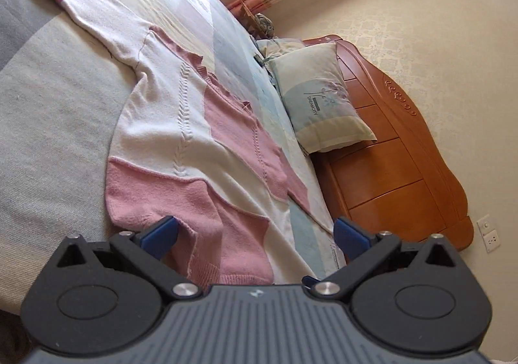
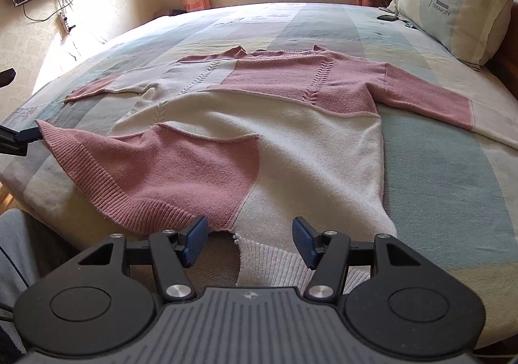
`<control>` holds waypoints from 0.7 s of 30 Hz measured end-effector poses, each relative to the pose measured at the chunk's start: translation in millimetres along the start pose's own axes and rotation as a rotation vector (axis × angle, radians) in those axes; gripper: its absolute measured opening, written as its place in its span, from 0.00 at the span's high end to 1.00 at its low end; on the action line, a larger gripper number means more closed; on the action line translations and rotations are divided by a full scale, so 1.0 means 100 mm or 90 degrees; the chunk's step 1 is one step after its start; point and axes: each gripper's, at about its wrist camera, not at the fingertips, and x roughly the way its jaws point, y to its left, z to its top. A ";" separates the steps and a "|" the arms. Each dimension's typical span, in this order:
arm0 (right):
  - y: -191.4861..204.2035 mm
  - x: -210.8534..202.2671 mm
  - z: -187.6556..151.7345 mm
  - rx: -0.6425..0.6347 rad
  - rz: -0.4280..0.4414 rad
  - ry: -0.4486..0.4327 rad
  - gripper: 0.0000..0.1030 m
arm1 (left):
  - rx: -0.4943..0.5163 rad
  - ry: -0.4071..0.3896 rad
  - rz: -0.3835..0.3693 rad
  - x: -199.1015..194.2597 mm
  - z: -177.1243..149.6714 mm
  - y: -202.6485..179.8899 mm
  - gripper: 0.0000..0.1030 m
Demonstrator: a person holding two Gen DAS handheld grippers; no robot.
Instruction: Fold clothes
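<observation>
- A pink-and-cream knitted sweater (image 2: 246, 124) lies spread flat, front up, on a bed covered with a pale striped blue, grey and beige bedspread (image 2: 437, 170); its neckline points toward the window wall and its ribbed hem toward the near edge of the bed.
- The right gripper (image 2: 250, 242) hovers low over the near hem, its blue-padded fingers (image 2: 197, 239) standing wide apart. The cream ribbed part of the hem lies between and just below them, but the pads do not press on it – the cloth is free.
- In the right wrist view, the far-left corner of the pink ribbed hem is lifted to a point that meets a dark blue pad at the picture's left edge; whether that pad clamps the cloth I cannot tell.
- The left gripper (image 1: 255, 236) in its own view shows its fingers spread wide, with the pink ribbed lower corner of the sweater running between them. The left-hand pad sits against a raised fold of pink knit – the other pad stands clear over the bedspread.
- One sleeve, cream with a pink cuff, stretches away on the sweater's left; the other, pink with a cream cuff, reaches toward the right edge of the bed.
- A pale blue-and-cream pillow (image 2: 453, 8) leans against the carved orange-brown wooden headboard (image 1: 404, 170); beside a printed flower sprig it carries the word "DREAMCITY".
</observation>
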 end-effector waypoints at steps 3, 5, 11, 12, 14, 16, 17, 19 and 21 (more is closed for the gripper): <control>0.11 -0.01 0.02 -0.027 0.006 -0.007 0.39 | 0.097 -0.008 0.144 0.03 -0.10 -0.11 0.02; 0.20 -0.02 0.02 -0.056 0.003 -0.011 0.39 | 0.213 -0.018 0.238 0.05 -0.21 -0.27 0.02; 0.45 0.05 0.03 -0.149 -0.016 -0.005 0.30 | 0.588 0.039 0.327 0.29 -0.70 -0.87 0.02; 0.47 0.06 0.03 -0.155 -0.016 -0.005 0.29 | 0.645 0.055 0.330 0.35 -0.82 -0.93 0.01; 0.50 0.09 0.04 -0.157 -0.016 -0.005 0.26 | 0.731 0.087 0.337 0.52 -1.02 -0.97 0.01; 0.51 0.10 0.04 -0.146 -0.016 -0.007 0.23 | 0.792 0.119 0.333 0.70 -1.19 -0.99 0.02; 0.49 0.09 0.03 -0.135 -0.012 -0.008 0.23 | 0.812 0.135 0.326 0.79 -1.25 -0.99 0.02; 0.47 0.08 0.02 -0.120 -0.011 -0.008 0.22 | 0.850 0.153 0.324 0.95 -1.36 -0.99 0.01; 0.43 0.04 0.00 -0.113 -0.018 -0.009 0.21 | 0.888 0.158 0.334 1.11 -1.43 -0.99 0.02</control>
